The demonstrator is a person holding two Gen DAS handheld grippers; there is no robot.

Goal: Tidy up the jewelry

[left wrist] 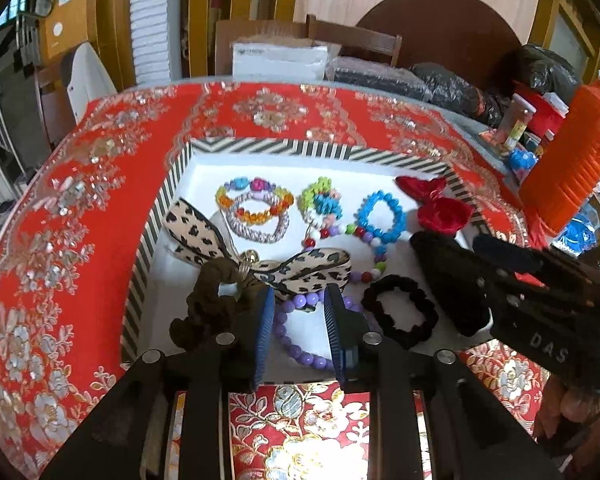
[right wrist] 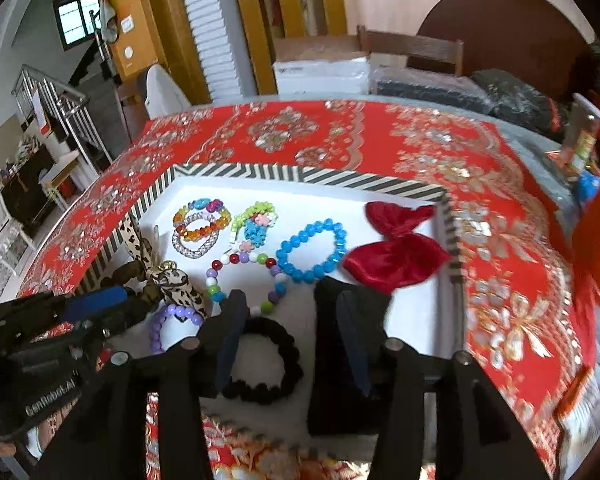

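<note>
Both grippers are tilting steeply down over the striped-rim tray, which is sitting on a red brocade tablecloth.

The left gripper is hanging over the tray's near edge with its blue-padded jaws parted and nothing pressed between them. The right gripper is hovering over the tray's near right part, its jaws standing wider apart and likewise empty; a person's hand is showing behind it in the left wrist view.

Inside the tray, a purple bead bracelet is lying right under the left gripper, seen through the gap between its fingers. A brown scrunchie with a leopard-print bow is sitting just beside the left finger, toward the tray's left wall. A black scrunchie is lying at the tray's near edge, partly behind the right gripper's left finger. A black object, too dark to identify, is sitting behind the right finger.

Toward the tray's far wall, an orange-and-multicolour bracelet stack, a green-and-blue flower bracelet, a blue bead bracelet and a mixed-colour bead strand are lying close together. A red velvet bow is leaning against the tray's right wall.

An orange ribbed container is standing beyond the tray's right side.
</note>
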